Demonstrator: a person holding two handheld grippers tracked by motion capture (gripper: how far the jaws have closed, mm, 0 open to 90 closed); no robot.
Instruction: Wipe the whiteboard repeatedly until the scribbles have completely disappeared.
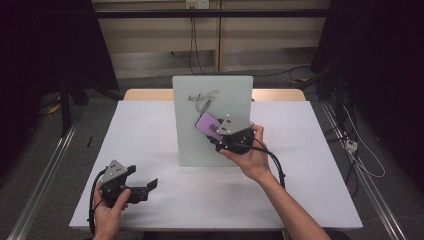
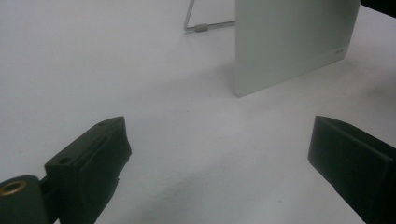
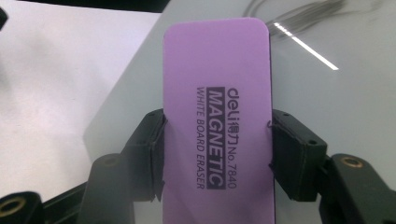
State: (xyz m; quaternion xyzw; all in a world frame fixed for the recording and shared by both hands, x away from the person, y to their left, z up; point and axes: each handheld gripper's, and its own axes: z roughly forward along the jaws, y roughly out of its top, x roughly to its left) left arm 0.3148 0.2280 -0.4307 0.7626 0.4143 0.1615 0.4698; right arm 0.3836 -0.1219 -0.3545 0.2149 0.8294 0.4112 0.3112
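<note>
Purple magnetic whiteboard eraser (image 3: 217, 116), printed "deli MAGNETIC WHITE BOARD ERASER No.7840", pinched across its width by the right tool (image 3: 217, 156); both black jaws press on its long edges. In the high view the eraser (image 1: 208, 124) lies against the face of the upright whiteboard (image 1: 212, 107), just below a grey scribble (image 1: 202, 99) that sits toward the board's 12 o'clock. The eraser pokes out at roughly 10 o'clock from the right tool (image 1: 220, 131), with the person's right hand (image 1: 250, 155) wrapped around the tool body from 5 o'clock.

Whiteboard stands near the middle of the white counter (image 1: 310, 150), face toward the person. In the right gripper view a bright reflection streak shows on the whiteboard (image 3: 327, 102) at 2 o'clock of the eraser.

Left tool (image 1: 150, 184) rests low at 7 o'clock of the board, well apart from it, held by the left hand (image 1: 110, 207). Its jaws stand spread, nothing between them; in the left gripper view the left tool (image 2: 219, 154) points over bare counter (image 2: 93, 60) toward the whiteboard's (image 2: 294, 42) lower corner, with a wire stand leg (image 2: 201, 25) at 11 o'clock.
</note>
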